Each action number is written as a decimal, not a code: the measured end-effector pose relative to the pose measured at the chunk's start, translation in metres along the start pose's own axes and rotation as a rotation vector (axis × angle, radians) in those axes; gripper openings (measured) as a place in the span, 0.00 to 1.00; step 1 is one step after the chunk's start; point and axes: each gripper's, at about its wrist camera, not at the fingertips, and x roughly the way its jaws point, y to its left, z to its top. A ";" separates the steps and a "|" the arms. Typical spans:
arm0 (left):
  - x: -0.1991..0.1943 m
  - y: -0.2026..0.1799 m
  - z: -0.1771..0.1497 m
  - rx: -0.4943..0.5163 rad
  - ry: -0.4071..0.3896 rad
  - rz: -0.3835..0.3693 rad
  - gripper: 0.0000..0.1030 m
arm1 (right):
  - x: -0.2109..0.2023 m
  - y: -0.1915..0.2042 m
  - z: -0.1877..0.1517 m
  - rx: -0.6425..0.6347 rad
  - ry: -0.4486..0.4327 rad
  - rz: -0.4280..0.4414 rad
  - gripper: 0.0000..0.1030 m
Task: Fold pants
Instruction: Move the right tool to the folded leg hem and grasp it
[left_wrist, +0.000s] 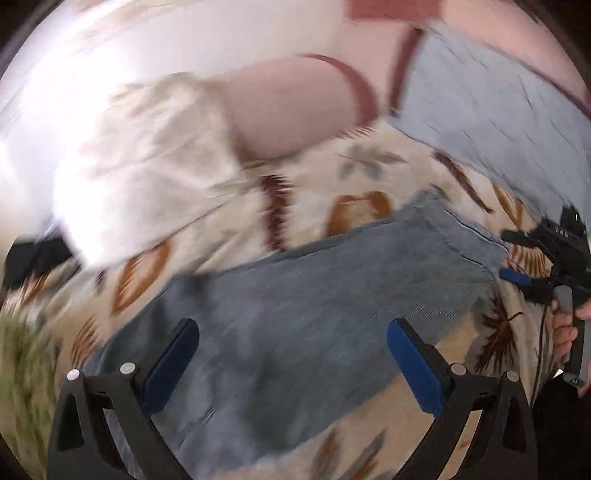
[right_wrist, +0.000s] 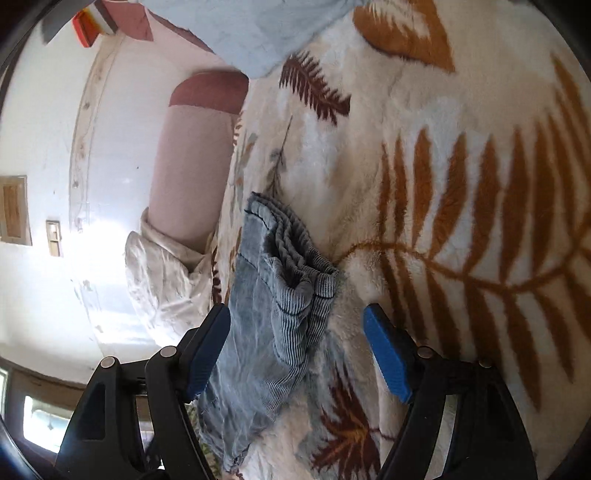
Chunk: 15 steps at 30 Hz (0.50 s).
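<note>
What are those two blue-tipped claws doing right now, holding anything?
Left gripper: open, holding nothing, above the faded blue denim pants.
Right gripper: open, holding nothing, jaws either side of the pants' edge.

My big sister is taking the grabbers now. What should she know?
Left gripper: open, holding nothing, over the pants.
Right gripper: open, holding nothing, with the pants' bunched end between its fingers.
The jeans lie on the leaf-print blanket, in what looks like a folded strip; the left view is blurred.
Done: seemingly at least one fold.
Left: probably fold the strip shorter and smooth it flat.
</note>
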 end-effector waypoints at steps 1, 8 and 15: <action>0.011 -0.011 0.011 0.030 0.012 -0.008 1.00 | 0.002 0.002 0.000 -0.011 -0.009 0.009 0.72; 0.078 -0.065 0.075 0.085 0.078 -0.105 1.00 | 0.016 0.004 0.001 -0.039 -0.073 -0.005 0.55; 0.121 -0.124 0.119 0.250 0.098 -0.178 1.00 | 0.014 -0.015 0.004 0.031 -0.067 0.028 0.29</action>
